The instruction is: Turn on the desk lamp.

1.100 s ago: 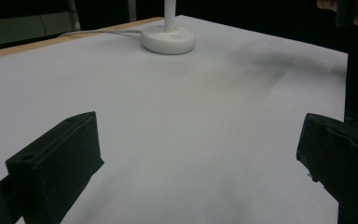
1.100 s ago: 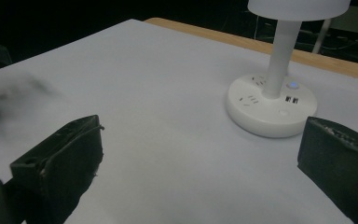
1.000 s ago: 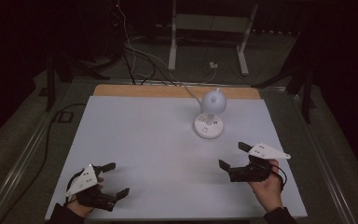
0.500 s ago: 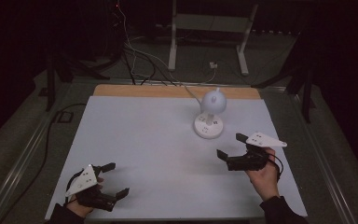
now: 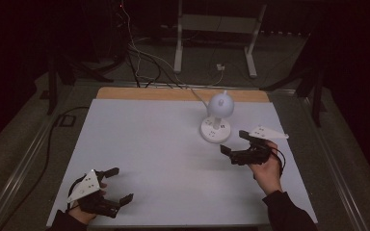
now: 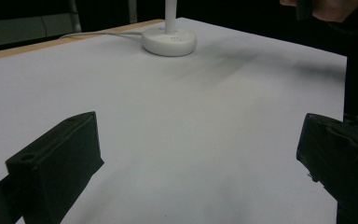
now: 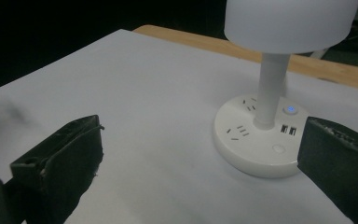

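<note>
White lamp [image 5: 217, 118] at 12 o'clock of my right tool [image 5: 238, 143], spread wide. Left tool [image 5: 116, 185] spread, idle. Next, I guess: press button [image 7: 277, 149].

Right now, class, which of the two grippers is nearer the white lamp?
The right gripper: it sits just beside the lamp base, while the left gripper rests at the table's near left corner.

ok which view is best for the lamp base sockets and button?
Right gripper view: the lamp base is close, with sockets, USB ports and a lit blue button legible. The high view gives it small; the left gripper view shows it far off, without detail.
</note>
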`<action>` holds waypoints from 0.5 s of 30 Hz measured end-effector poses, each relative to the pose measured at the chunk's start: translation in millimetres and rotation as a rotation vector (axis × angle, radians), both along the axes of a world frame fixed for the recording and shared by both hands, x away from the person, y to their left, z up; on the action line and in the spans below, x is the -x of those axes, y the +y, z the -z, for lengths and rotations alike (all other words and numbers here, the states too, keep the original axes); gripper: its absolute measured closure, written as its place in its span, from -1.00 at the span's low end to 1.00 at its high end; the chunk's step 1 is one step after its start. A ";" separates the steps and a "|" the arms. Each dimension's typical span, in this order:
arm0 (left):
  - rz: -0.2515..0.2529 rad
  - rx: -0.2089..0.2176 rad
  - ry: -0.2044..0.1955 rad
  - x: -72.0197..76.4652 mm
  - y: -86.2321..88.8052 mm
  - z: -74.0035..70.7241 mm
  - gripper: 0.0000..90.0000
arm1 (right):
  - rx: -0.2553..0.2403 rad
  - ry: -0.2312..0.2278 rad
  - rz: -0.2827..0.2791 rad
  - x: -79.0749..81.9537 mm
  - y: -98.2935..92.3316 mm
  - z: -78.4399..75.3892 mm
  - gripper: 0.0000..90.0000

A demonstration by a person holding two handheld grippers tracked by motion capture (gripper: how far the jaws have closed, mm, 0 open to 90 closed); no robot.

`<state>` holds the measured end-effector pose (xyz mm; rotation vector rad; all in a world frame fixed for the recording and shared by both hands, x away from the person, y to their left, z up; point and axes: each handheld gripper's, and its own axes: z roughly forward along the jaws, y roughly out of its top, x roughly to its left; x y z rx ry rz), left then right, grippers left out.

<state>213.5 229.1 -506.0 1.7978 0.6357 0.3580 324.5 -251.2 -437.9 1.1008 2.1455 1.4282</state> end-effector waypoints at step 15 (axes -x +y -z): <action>-0.003 0.005 -0.002 -0.2 0.4 -0.4 -0.99 | 0.076 0.020 -0.001 -32.4 4.9 12.5 -1.00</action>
